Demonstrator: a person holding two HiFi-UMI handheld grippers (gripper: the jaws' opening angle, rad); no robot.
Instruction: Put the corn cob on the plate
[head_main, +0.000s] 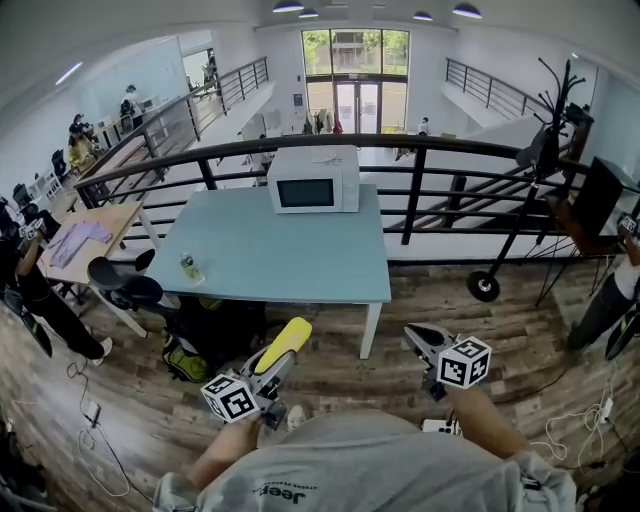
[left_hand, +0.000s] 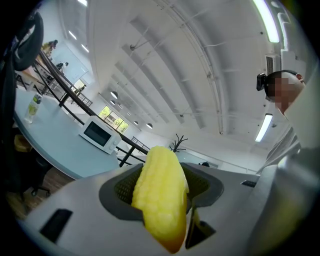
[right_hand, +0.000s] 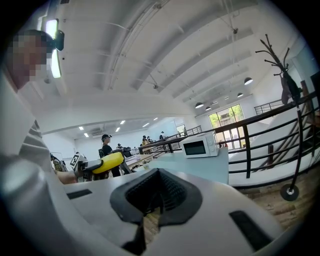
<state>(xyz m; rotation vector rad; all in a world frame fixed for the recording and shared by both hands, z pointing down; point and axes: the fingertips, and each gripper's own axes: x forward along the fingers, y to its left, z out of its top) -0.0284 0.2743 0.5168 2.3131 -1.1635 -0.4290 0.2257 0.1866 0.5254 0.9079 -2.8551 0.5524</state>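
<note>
Before the table (head_main: 280, 262), corn cob (left_hand: 160, 200) was carried clamped in left gripper (head_main: 272, 362).
Right gripper (head_main: 421, 338) was closed, empty; plate, not sighted, to be located next.

Left gripper (head_main: 273, 366) clamping corn cob (head_main: 284, 343), blue table (head_main: 280, 255), microwave (head_main: 313, 180)

Bright daylight from the far windows (head_main: 355, 50) and ceiling lights (head_main: 288, 6); sharp frames, fisheye-bent edges, dark corners.

Table (head_main: 300, 265) front lies open; microwave (head_main: 314, 180) stands at back, bottle (head_main: 189, 268) at left.
</note>
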